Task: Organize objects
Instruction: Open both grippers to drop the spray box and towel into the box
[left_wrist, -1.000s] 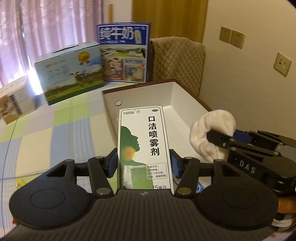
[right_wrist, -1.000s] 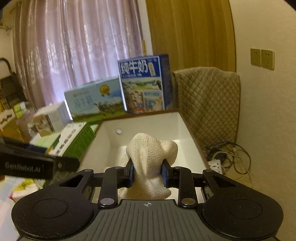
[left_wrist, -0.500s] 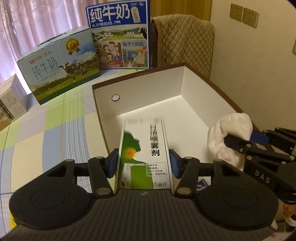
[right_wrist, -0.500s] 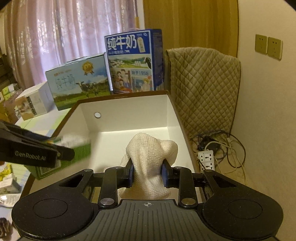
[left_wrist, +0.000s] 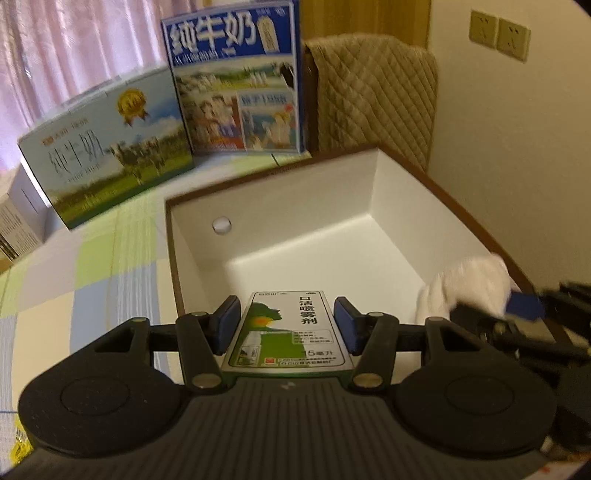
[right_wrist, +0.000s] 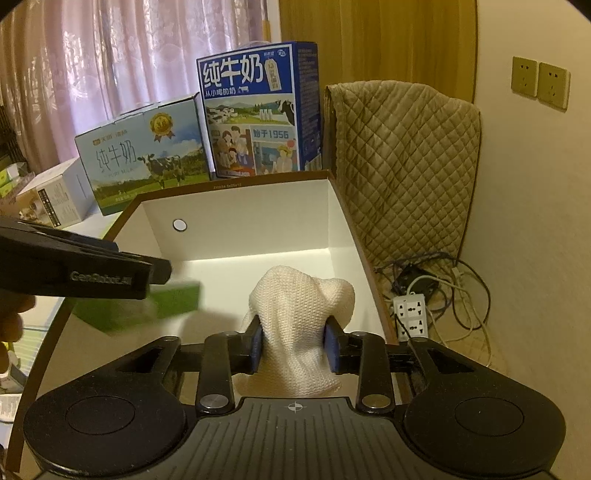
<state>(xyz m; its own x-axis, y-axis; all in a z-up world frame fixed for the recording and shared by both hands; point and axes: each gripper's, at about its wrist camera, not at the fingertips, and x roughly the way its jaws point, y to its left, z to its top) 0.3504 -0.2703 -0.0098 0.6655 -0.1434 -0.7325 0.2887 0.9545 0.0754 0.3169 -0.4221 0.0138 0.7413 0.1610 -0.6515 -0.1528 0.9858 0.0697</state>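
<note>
- The left gripper (left_wrist: 286, 325) reaches over the near rim of the open white box (left_wrist: 373, 206), its jaws spread a little, not quite touching the green spray carton (left_wrist: 291, 328) lying flat between them
- The right gripper (right_wrist: 294, 341) is level above the box's right side, jaws pinching a white knitted cloth (right_wrist: 301, 317)
- The carton reads 口洁喷雾剂 and 15毫升
- Behind the box on the bench (left_wrist: 74, 266), a blue milk carton (right_wrist: 258, 110) reads 纯牛奶 and 始于1956; a green milk carton (right_wrist: 144, 155) reads 纯牛奶, PURE MILK
</note>
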